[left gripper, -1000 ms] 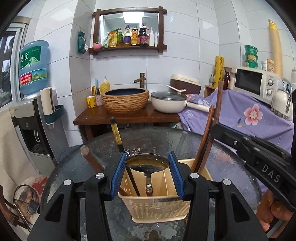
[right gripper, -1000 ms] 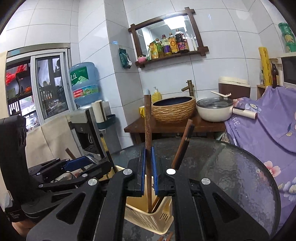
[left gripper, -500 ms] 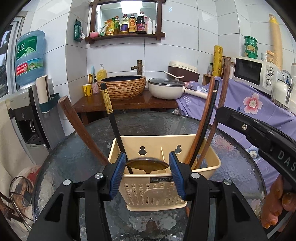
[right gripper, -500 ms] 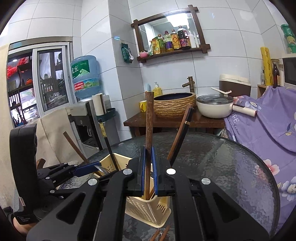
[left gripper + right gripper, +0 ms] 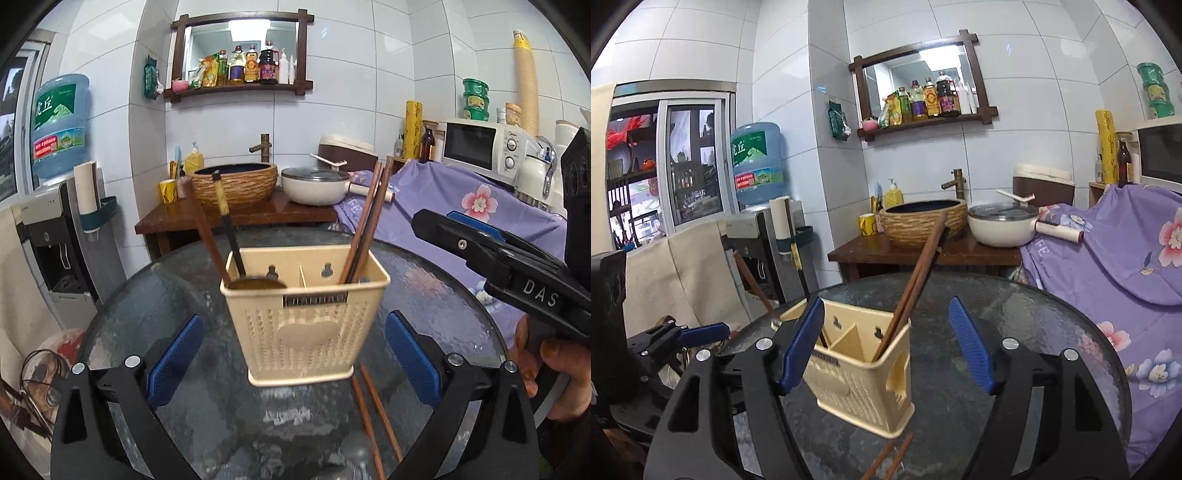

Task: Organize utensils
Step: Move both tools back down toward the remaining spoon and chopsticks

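Left wrist view: cream utensil holder (image 5: 304, 314) at centre frame, upright on the round glass table (image 5: 177, 295), divided into two compartments. Left compartment: ladle (image 5: 236, 254) with bowl resting at the rim and black-and-yellow handle leaning toward upper left, plus one brown wooden handle (image 5: 205, 230) slanting the same way. Right compartment: brown chopsticks (image 5: 365, 221) leaning toward upper right. Two loose chopsticks (image 5: 375, 410) flat on the glass at lower centre-right, just in front of the holder's base. Left gripper (image 5: 293, 362) at lower frame, jaws just opened wide, blue pads standing clear on either side of the holder, nothing clamped. Right gripper (image 5: 458, 225) at right edge, held by a hand (image 5: 554, 373), visible only from the side. Right wrist view: holder (image 5: 864, 365) at lower centre, seen corner-on, chopsticks (image 5: 918, 273) rising toward upper right out of the nearer compartment. Right gripper (image 5: 886, 343) jaws just opened, well apart, left pad overlapping the holder's left rim in frame, contact not determinable, nothing clamped. Loose chopstick ends (image 5: 890, 458) at bottom centre. Left gripper (image 5: 701, 332) at left edge of frame.
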The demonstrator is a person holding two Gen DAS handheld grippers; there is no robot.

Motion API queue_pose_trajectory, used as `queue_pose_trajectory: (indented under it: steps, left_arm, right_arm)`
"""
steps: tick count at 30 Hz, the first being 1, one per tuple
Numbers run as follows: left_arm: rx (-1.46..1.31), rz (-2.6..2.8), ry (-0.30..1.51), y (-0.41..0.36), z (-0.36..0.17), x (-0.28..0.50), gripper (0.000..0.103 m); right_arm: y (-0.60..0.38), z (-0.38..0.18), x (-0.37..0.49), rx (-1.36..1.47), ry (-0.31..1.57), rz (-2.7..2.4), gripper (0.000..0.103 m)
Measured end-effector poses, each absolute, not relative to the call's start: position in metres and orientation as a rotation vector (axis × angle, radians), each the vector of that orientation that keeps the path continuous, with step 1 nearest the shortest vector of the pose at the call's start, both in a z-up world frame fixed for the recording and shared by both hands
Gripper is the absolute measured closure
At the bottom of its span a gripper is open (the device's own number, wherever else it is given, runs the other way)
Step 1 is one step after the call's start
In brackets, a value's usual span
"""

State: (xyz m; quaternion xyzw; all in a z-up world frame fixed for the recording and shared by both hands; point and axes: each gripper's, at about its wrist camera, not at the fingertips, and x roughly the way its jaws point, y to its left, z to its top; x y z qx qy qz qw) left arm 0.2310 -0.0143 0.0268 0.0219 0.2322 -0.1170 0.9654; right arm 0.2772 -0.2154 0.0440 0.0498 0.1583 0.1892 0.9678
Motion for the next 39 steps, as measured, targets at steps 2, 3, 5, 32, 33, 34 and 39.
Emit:
queue_pose_trajectory:
  steps: [2, 3, 5, 32, 33, 34, 39]
  left_arm:
    - [0.047, -0.23, 0.471, -0.01, 0.022, 0.223, 0.007]
    - [0.056, -0.22, 0.477, -0.008, 0.017, 0.218, 0.007]
    - [0.07, -0.213, 0.501, -0.005, 0.01, 0.214, 0.007]
    - [0.28, -0.262, 0.711, -0.003, -0.079, 0.169, 0.019]
    - [0.286, -0.269, 0.72, -0.003, -0.081, 0.168, 0.022]
    - [0.291, -0.276, 0.73, -0.003, -0.083, 0.168, 0.024]
    - [0.301, -0.324, 0.762, -0.002, -0.086, 0.165, 0.025]
  right_arm:
    - [-0.216, 0.037, 0.271, 0.086, 0.353, 0.38, 0.029]
    - [-0.217, 0.032, 0.268, 0.077, 0.371, 0.378, 0.028]
    - [-0.218, 0.022, 0.264, 0.076, 0.408, 0.376, 0.027]
    - [-0.186, -0.11, 0.271, -0.075, 0.892, 0.309, 0.058]
    - [-0.184, -0.111, 0.272, -0.074, 0.898, 0.304, 0.059]
    - [-0.183, -0.111, 0.273, -0.079, 0.906, 0.299, 0.061]
    - [-0.174, -0.112, 0.282, -0.121, 0.911, 0.273, 0.068]
